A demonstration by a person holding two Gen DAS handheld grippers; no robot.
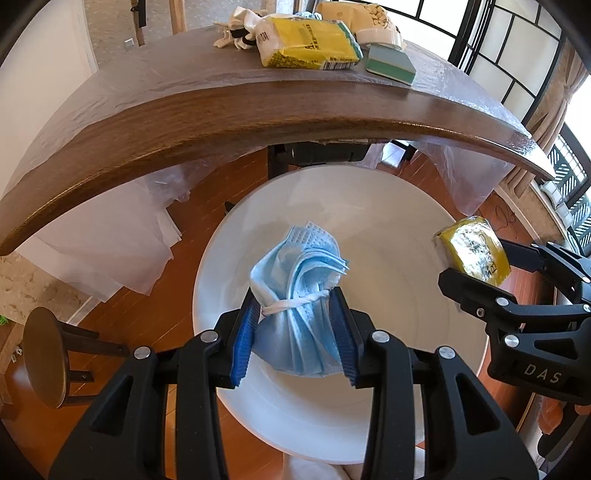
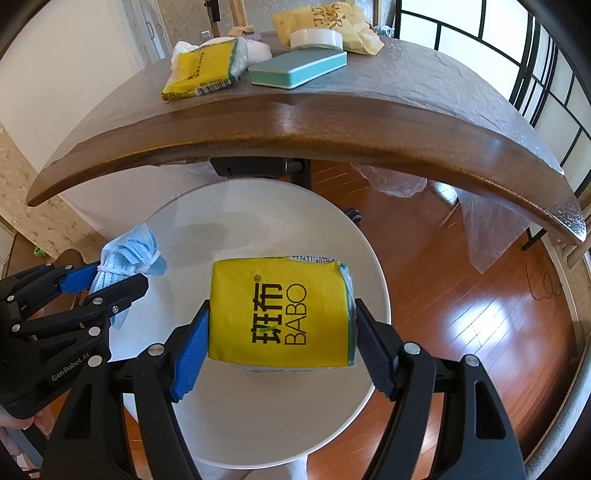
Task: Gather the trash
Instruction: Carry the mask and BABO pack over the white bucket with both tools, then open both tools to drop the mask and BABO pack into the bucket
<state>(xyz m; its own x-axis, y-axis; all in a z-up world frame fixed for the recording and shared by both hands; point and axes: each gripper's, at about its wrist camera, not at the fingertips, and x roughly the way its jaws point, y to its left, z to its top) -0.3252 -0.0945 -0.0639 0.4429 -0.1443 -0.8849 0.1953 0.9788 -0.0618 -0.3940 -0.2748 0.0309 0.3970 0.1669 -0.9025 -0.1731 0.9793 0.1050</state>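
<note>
My left gripper (image 1: 295, 295) is shut on a crumpled blue face mask (image 1: 299, 266), bound by its white ear loop, held above the white round bin (image 1: 369, 192). In the right wrist view the same mask (image 2: 129, 254) hangs at the bin's left rim. My right gripper (image 2: 280, 310) is shut on a yellow tissue pack (image 2: 280, 310) printed "BABO", over the bin's (image 2: 258, 206) inside. That pack (image 1: 472, 251) shows at the bin's right rim in the left wrist view.
A dark wooden table (image 1: 221, 110) under clear plastic stands beyond the bin, bearing another yellow tissue pack (image 1: 306, 40), a teal box (image 1: 391, 64), a brown paper bag (image 2: 325, 22) and white cloth. A small round stool (image 1: 48, 354) stands left on the wooden floor.
</note>
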